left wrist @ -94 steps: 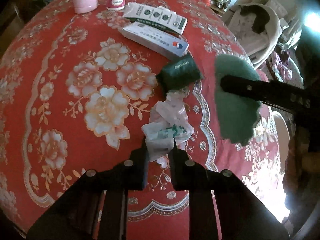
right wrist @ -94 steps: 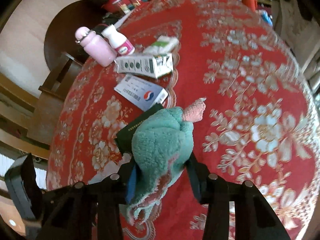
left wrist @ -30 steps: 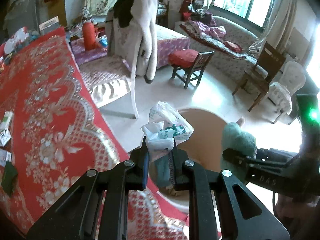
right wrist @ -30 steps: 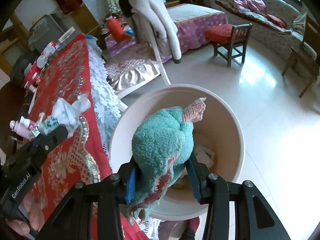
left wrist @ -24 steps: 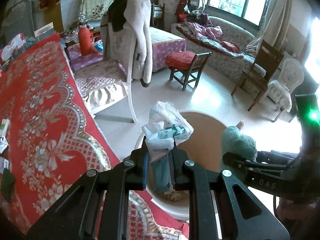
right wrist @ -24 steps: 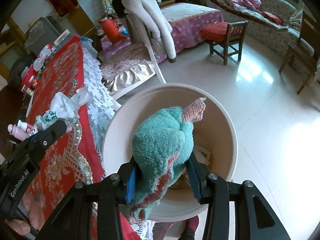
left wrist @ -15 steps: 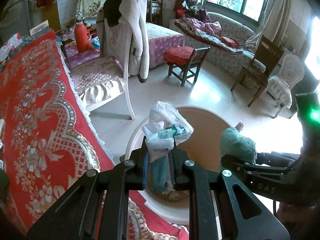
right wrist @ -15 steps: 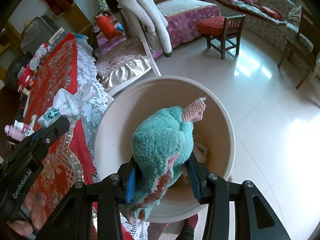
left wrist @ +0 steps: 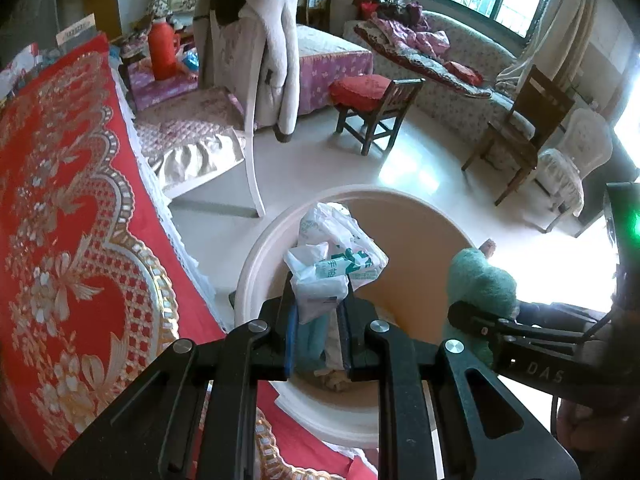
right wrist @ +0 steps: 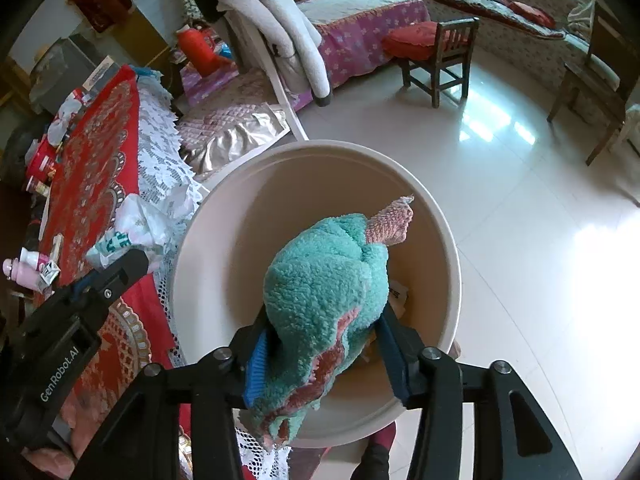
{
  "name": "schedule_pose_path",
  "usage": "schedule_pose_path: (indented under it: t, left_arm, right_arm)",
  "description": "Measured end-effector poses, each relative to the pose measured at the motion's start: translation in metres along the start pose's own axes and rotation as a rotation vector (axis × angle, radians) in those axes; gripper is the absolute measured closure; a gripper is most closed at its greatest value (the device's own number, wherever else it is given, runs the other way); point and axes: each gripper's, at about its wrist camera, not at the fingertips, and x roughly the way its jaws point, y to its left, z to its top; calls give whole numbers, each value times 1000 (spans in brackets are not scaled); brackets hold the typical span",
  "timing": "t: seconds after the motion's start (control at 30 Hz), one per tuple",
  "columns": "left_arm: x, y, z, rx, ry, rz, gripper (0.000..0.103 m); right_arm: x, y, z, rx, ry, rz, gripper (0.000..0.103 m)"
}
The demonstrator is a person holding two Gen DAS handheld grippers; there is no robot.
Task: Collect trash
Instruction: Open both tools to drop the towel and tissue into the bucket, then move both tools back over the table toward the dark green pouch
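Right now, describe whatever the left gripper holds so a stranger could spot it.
Find the big round cream bin beside the red floral tablecloth. Over it, the left gripper pinches a crumpled white plastic wrapper, green-printed, unlike the fluffy teal cloth alongside.

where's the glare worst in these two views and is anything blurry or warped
Left wrist view: window light blows out the floor at right, behind the green cloth; the plastic wrapper in the left tongs stays sharp. Right wrist view: glare patches on the floor tiles; the bin is evenly lit. Both views: fisheye bending and dark corners.
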Motion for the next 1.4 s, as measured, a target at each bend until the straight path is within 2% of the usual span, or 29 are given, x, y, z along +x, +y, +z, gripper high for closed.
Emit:
schedule_pose_path:
  t: [0.1,0.2,0.23,0.37,0.77,1.03,1.4]
  left_arm:
    - [1,1,1,-5,16,-4,83]
    - [-1,2,-3,-28,21,-27,60]
    - [-2,3,-3,-37,20,-34,58]
    - [-5,4,-5,-49,22,-32,58]
    - [-26,22,-14,-76,-3,23,58]
    - [-50,61,-21,-153,-35,70,58]
    - [-92,120,-43,-277,-77,151,58]
  right_arm:
    - [-1,-3,1,18,-5,1,46]
    - [-2,-4,1,24,-3,5,43]
    - [-3,-4,1,24,-4,5,43]
    - [-2,-3,0,25,0,8,40]
    - [-4,20,-1,-30,-7,8,39]
    - [-8,58,2,-117,-46,12,39]
    - [-9,129,2,-241,-58,63,39]
